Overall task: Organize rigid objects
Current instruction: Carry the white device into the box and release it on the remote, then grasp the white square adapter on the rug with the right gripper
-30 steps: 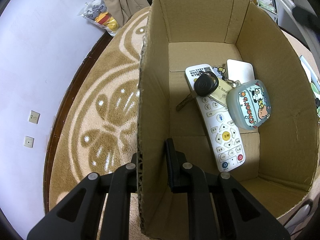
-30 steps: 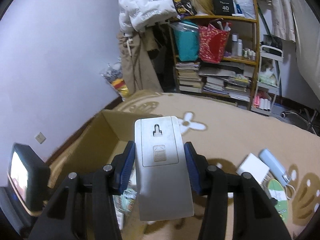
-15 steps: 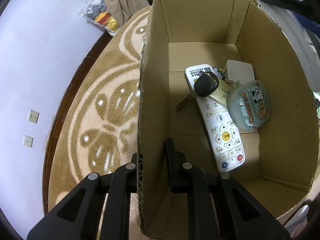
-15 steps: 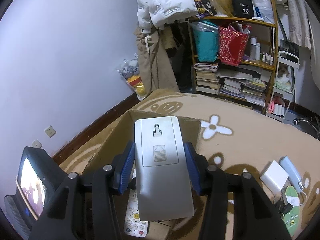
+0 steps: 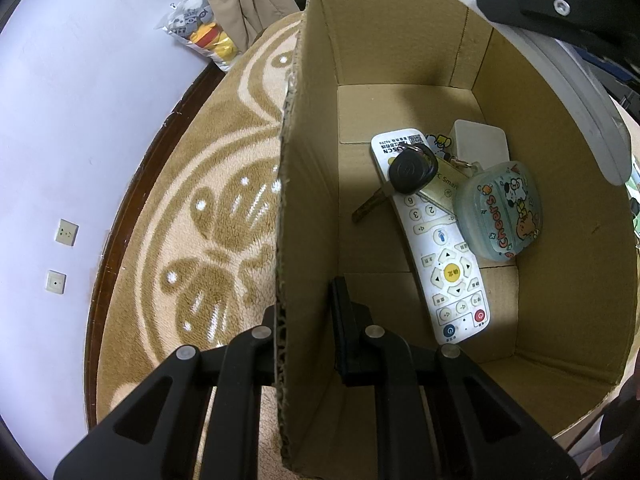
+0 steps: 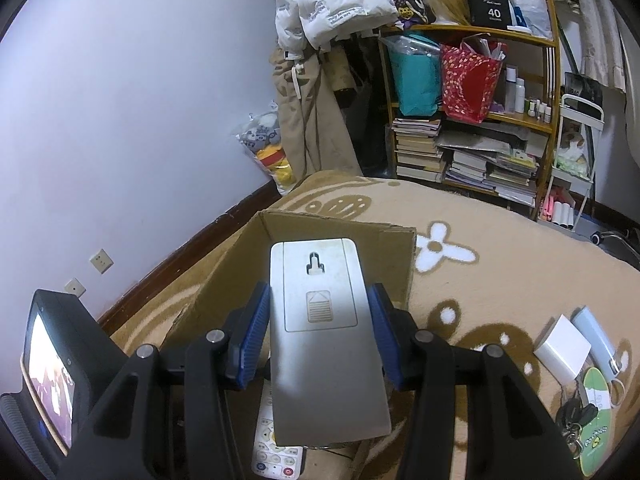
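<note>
Remote (image 6: pixel 324 336), claw-held (image 6: pixel 316 336), now over box (image 6: pixel 336 226)

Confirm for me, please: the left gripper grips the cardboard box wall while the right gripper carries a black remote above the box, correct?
Not quite. The remote in the right gripper is silver-grey, not black, as the right wrist view shows. The rest holds: the left gripper grips the cardboard box wall, and the remote is above the box.

Left wrist view looks steeply down, close into the cardboard box (image 5: pixel 400 92) – right wrist view faces across the room above it, both sharing its white remote (image 6: pixel 276 454)
</note>
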Motion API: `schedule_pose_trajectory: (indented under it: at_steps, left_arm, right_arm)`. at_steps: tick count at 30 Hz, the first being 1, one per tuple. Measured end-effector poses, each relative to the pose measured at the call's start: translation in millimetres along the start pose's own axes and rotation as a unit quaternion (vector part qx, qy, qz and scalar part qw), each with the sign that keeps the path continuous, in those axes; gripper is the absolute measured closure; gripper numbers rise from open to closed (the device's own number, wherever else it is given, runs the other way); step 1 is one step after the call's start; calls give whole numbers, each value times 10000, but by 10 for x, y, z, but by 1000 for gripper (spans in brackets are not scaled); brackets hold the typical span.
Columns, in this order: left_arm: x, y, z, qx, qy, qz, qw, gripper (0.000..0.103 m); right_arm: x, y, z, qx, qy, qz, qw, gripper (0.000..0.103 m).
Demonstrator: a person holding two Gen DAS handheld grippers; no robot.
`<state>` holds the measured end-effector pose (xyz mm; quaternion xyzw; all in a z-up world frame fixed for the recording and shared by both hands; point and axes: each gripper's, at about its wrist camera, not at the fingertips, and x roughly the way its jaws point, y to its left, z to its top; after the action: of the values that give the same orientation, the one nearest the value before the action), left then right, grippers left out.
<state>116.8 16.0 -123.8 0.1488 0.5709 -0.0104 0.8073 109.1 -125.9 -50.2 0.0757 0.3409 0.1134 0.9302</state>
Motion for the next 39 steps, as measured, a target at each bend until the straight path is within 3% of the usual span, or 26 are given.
schedule_pose_trajectory:
  at_steps: [13,15,19,21,32,39]
  left_arm:
    - [-19,14,7,-29,6,-31,10000,90]
    - [-14,17,3,-19,-3,-1,10000,90]
    - [-3,32,-3,-38,1,-12,10000,90]
    - [-5,27,-5,-26,0,-3,10000,90]
    - [-17,45,28,-50,29,-18,10000,90]
    - [-27,47,36,-57,49,-27,10000,90]
  right_arm:
    - [-101,-55,2,95,-105,-13,9999,49]
    - [-152,-82,28,92,-180,-56,9998,41]
    - [-261,-191,80,114,-296,-176,9993,37]
    - [-303,-280,108,120,-321,-277,9990,29]
    - [-240,-1173,72,562,-71,-1186,9913,24]
    - [-62,-1631,-7,619,368,-1238,9897,24]
